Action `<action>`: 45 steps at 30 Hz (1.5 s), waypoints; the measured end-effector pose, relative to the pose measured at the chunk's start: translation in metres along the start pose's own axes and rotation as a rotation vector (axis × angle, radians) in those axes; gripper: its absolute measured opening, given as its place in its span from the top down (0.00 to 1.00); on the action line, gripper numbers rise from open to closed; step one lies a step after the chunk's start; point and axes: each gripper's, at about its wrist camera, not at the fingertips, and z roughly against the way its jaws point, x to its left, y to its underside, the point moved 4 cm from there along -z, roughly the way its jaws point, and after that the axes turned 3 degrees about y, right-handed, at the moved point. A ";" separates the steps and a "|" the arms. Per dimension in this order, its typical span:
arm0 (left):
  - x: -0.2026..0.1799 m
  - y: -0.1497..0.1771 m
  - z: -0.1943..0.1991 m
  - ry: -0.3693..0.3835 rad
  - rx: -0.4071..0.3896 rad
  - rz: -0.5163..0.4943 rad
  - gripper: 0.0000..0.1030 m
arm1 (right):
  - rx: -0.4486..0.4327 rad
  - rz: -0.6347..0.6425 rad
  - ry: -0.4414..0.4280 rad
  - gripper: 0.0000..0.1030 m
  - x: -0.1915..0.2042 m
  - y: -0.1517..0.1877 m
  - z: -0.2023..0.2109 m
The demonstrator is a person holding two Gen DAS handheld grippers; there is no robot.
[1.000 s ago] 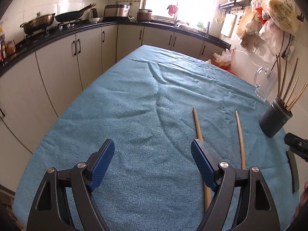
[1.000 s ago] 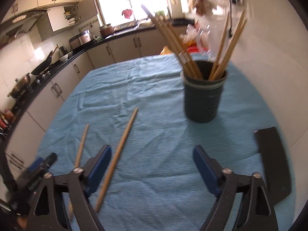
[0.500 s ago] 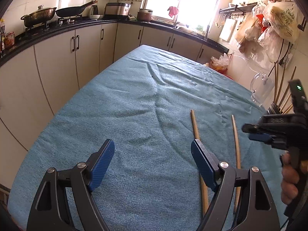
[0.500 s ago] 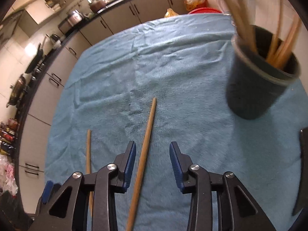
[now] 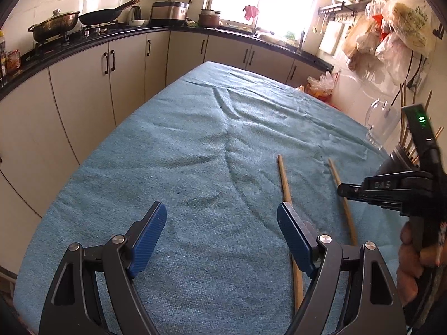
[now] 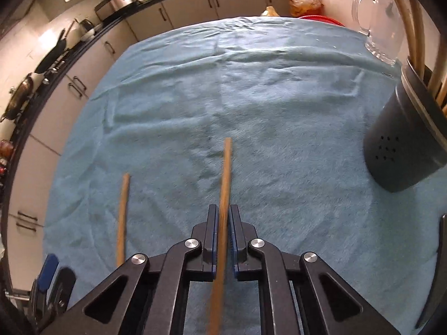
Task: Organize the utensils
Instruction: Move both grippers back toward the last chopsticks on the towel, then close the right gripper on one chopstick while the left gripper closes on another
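R gripper [image 6: 222, 233] pitched steeply down over the blue cloth [image 6: 251, 106], jaws just closed; blue pads clamp one wooden chopstick [image 6: 225, 178] mid-shaft. Stick runs from between the pads toward the far side, tip resting on or just above the cloth – can't tell which. Near end passes under the gripper body and is cut off at frame bottom. In L wrist view the R gripper enters from the right edge, held by a hand [image 5: 410, 254]; only a few fingers on the handle show, rest cropped.

L gripper [image 5: 223, 237] tilted moderately down, jaws wide apart, nothing between the pads. It sits over the near part of the cloth.

2nd chopstick [image 6: 122, 217] lies flat on the cloth, left of the gripped one, apart from it, roughly parallel. In L view its near part goes behind the L gripper's right finger.

Dark utensil holder [image 6: 402, 145] stands far right, upright, several chopsticks [image 6: 413, 22] in it; tops cut off by frame edge. Clear glass mug [image 6: 382, 30] beyond it, near the wall. Dark flat object [image 6: 435, 273] at right edge, mostly cropped, unidentifiable.
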 end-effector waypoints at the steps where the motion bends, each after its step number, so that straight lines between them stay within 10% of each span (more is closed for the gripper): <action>1: -0.003 0.000 -0.002 0.010 0.013 -0.010 0.22 | -0.011 -0.001 -0.012 0.93 0.000 0.002 0.004; 5: -0.025 0.000 -0.016 0.064 0.119 -0.040 0.22 | -0.056 -0.010 -0.046 0.93 -0.004 0.011 0.023; 13: -0.059 -0.003 -0.050 -0.011 0.232 -0.132 0.56 | -0.153 -0.030 -0.057 0.93 -0.023 0.016 0.060; 21: -0.079 -0.011 -0.067 -0.134 0.240 -0.217 0.70 | -0.178 -0.046 -0.098 0.93 -0.031 0.018 0.074; 25: -0.079 -0.011 -0.065 -0.165 0.217 -0.225 0.93 | -0.191 -0.052 -0.115 0.93 -0.033 0.021 0.081; 45: -0.086 -0.042 0.021 -0.054 0.018 -0.180 0.94 | -0.358 -0.018 -0.138 0.93 -0.039 0.047 0.141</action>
